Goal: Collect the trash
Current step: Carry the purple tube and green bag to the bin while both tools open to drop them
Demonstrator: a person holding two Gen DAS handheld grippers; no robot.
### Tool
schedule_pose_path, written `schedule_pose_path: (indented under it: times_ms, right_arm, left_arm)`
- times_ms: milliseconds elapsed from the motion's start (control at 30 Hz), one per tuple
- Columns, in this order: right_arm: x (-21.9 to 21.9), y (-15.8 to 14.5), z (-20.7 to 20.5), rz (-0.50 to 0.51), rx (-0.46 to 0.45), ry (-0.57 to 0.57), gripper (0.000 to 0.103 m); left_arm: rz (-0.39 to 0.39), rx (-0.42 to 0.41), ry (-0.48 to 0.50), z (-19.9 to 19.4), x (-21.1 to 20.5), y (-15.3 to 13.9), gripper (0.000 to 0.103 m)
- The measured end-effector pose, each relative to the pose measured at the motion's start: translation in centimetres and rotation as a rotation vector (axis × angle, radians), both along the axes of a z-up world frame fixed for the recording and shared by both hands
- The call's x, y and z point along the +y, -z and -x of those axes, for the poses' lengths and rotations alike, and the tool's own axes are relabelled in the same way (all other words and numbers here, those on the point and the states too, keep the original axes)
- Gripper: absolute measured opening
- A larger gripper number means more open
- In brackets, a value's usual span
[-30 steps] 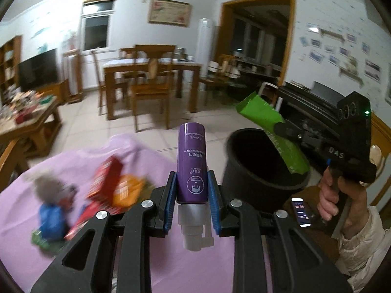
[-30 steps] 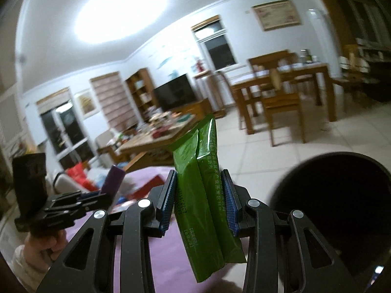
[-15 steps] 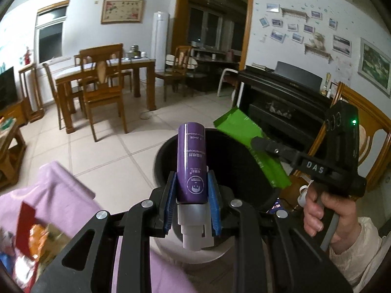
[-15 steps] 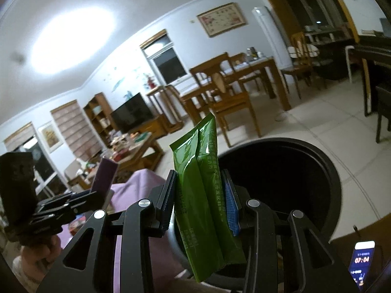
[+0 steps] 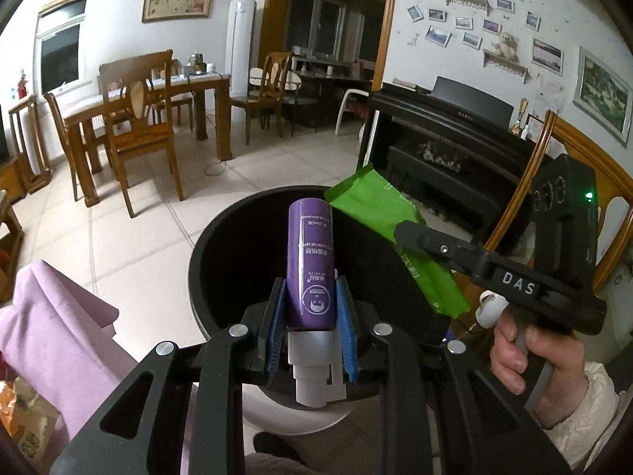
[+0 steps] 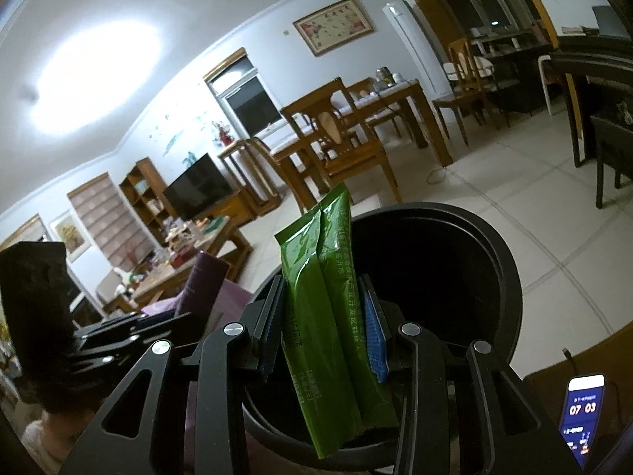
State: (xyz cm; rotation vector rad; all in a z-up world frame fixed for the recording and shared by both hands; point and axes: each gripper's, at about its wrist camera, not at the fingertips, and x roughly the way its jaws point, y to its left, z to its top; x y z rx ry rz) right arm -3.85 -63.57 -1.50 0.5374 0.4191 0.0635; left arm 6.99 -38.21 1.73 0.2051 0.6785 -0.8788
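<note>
Purple and upside down, the bottle (image 5: 311, 261) sits clenched between the blue pads (image 5: 274, 328) of the left gripper (image 5: 310, 330), its white cap pointing back toward the camera and its base reaching to 12 o'clock over the mouth of the black bin (image 5: 205, 253). In the left wrist view the right gripper (image 5: 419, 237) comes in from 3 o'clock, pinching a green packet (image 5: 379, 213) that slants across the bin's rim at about 1 o'clock, just beside the bottle's top. The right wrist view shows that packet (image 6: 332, 316) clamped upright between the right gripper's (image 6: 324, 324) pads, its lower end hanging toward 6 o'clock in front of the bin's (image 6: 494, 277) dark opening. At 9 o'clock there the bottle (image 6: 201, 285) shows only as a blurred purple shape, probably level with the bin's rim. A pink cloth (image 5: 59, 332) lies at 8 o'clock in the left view, and a lit phone (image 6: 583, 411) sits at 4 o'clock in the right view.
</note>
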Motion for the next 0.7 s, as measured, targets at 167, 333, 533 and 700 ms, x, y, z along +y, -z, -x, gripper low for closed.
schedule_pose_path:
  times_ms: [167,333,533,700]
  right_arm:
    - [0.0,0.4,-0.4,-0.005,0.006,-0.001,0.037]
    - [0.5,0.5,-1.0,-0.010,0.018,-0.005,0.038]
    - [0.3,0.7,-1.3,-0.010,0.022,-0.004,0.038]
    - [0.6,0.9,-1.1,-0.015,0.032,-0.002,0.039]
  left_arm:
    - [-0.007,0.012,0.001,-0.4,-0.4,0.3,0.025]
    - [-0.012,0.023,0.002,-0.5,-1.0,0.7,0.025]
    - [-0.014,0.037,0.006,-0.9,-1.6,1.0,0.025]
    - [-0.025,0.043,0.008,-0.8,-1.9,1.5,0.025]
